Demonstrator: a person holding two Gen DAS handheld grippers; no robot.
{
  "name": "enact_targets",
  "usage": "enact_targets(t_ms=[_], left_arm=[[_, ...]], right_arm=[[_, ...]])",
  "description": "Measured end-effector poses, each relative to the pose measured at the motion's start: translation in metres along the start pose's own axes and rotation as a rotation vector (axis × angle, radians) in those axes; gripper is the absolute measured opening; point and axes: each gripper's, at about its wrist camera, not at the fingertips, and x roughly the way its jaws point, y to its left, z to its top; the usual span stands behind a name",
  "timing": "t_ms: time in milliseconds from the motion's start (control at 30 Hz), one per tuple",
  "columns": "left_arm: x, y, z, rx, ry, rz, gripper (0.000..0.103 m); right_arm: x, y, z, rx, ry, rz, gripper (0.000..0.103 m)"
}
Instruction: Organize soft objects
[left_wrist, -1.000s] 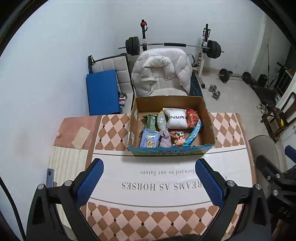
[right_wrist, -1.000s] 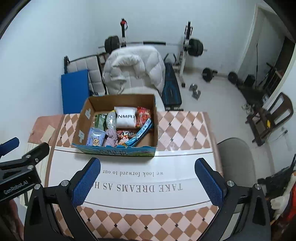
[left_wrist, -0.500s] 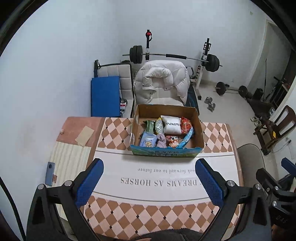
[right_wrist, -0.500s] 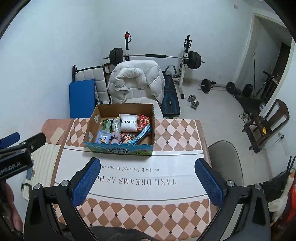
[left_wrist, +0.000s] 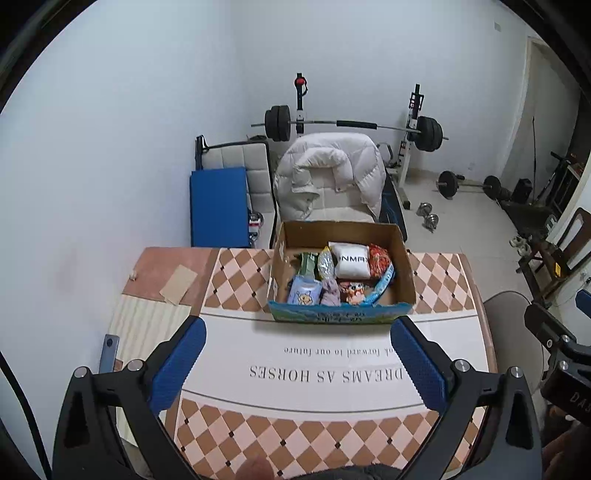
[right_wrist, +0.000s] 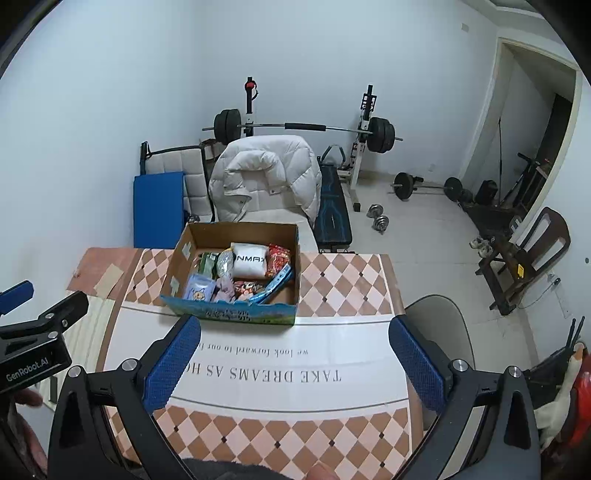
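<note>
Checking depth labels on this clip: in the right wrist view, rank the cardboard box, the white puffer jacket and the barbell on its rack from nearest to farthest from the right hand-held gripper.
From the right hand-held gripper, open over the table:
1. Cardboard box, just ahead on the table, slightly left.
2. White puffer jacket, draped over a seat beyond the table's far edge.
3. Barbell, on its rack at the back wall.

Packets (left_wrist: 349, 260) in box (left_wrist: 404, 271) on table (left_wrist: 236, 280); chair (left_wrist: 328, 181) behind.

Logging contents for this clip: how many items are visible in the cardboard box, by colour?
In the cardboard box, as far as visible:
White pouch: 1
Red packet: 1
Green packet: 1
Silvery packet: 1
Pale blue pack: 1
Lilac cloth: 1
Orange cartoon packet: 1
Blue strip: 1
Total: 8
</note>
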Motion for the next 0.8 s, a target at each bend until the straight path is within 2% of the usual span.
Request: enact_targets(t_ms=[800], left_arm=[[0.003, -0.003, 0.010, 0.002, -0.025, -0.017, 0.103]], right_arm=[[0.004, 0.013, 0.020, -0.022, -0.061, -0.018, 0.103]])
